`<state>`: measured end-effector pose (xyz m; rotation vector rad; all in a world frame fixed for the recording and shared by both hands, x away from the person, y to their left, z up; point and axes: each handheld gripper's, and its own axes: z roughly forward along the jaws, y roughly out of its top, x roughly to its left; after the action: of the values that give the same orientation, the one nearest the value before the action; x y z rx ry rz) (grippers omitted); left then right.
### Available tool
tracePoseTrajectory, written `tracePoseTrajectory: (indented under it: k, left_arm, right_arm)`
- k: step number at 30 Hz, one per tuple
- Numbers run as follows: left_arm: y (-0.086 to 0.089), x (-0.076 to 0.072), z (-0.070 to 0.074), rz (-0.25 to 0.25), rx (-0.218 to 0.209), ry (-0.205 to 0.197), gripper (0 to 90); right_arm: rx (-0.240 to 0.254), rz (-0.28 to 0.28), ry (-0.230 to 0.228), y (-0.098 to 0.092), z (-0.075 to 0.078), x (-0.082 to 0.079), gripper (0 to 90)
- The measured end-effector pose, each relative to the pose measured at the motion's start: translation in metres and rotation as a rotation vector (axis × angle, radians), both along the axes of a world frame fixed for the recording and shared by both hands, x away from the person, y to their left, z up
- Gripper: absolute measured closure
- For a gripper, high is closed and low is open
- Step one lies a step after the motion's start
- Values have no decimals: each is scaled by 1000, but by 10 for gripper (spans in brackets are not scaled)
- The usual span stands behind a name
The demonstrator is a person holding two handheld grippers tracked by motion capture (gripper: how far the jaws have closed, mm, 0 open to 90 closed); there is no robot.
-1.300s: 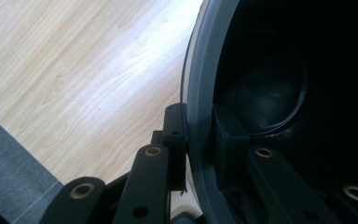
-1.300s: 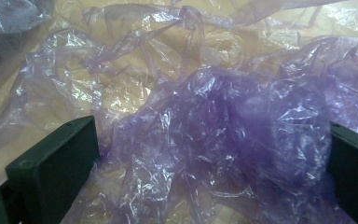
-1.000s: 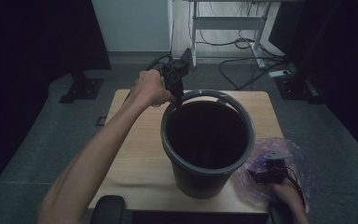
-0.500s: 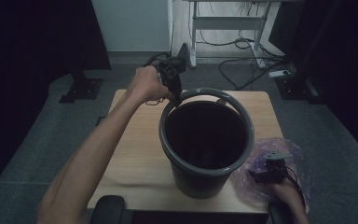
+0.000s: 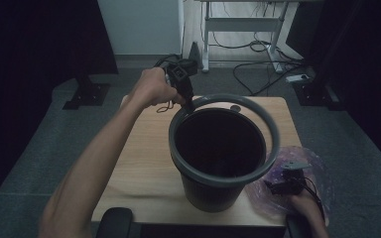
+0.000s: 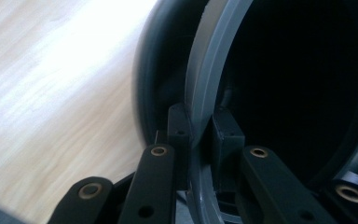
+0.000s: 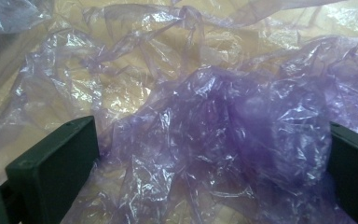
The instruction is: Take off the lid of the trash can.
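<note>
A dark plastic bin (image 5: 208, 196) stands on the wooden table (image 5: 139, 158), topped by a loose grey ring (image 5: 274, 134). My left gripper (image 5: 187, 105) reaches down at the bin's far left and is shut on the grey ring (image 6: 209, 79), one jaw outside and one inside (image 6: 200, 126). The bin's dark wall (image 6: 151, 84) lies just left of the ring. At the table's near right corner a crumpled purple plastic bag (image 5: 320, 163) lies under my right gripper (image 5: 278, 186). That gripper (image 7: 200, 154) is open, its jaws standing wide either side of the bag (image 7: 223, 116).
A person's left forearm (image 5: 94, 168) crosses the table's left side. Beyond the table are a desk frame (image 5: 238, 25), loose cables (image 5: 258, 69) on grey carpet and dark stands (image 5: 87, 91). Bare wood lies left of the bin.
The grey ring looks a little larger and blurred on its right side, as if raised slightly off the bin by the left gripper. The right gripper has stayed put.
</note>
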<state>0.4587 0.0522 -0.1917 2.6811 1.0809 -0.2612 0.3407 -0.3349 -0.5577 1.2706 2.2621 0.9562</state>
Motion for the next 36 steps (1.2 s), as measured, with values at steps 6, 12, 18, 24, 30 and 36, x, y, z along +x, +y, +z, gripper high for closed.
tracePoseTrajectory:
  k: [6,12,18,24,30,36]
  left_arm:
    - [5,-3,5,23,58,-34,807]
    - [21,-5,8,48,75,-52,804]
    - [46,-6,9,79,71,-55,801]
    - [75,-7,10,128,74,-60,801]
    - [105,-9,8,181,77,-62,800]
    - [131,-11,7,228,80,-69,799]
  right_arm:
    - [0,-1,0,0,0,0,0]
    - [0,-1,-1,0,0,0,0]
    - [0,-1,0,0,0,0,0]
    - [0,-3,0,0,0,0,0]
    - [0,-4,0,1,0,0,0]
    - [-1,-6,-1,1,0,0,0]
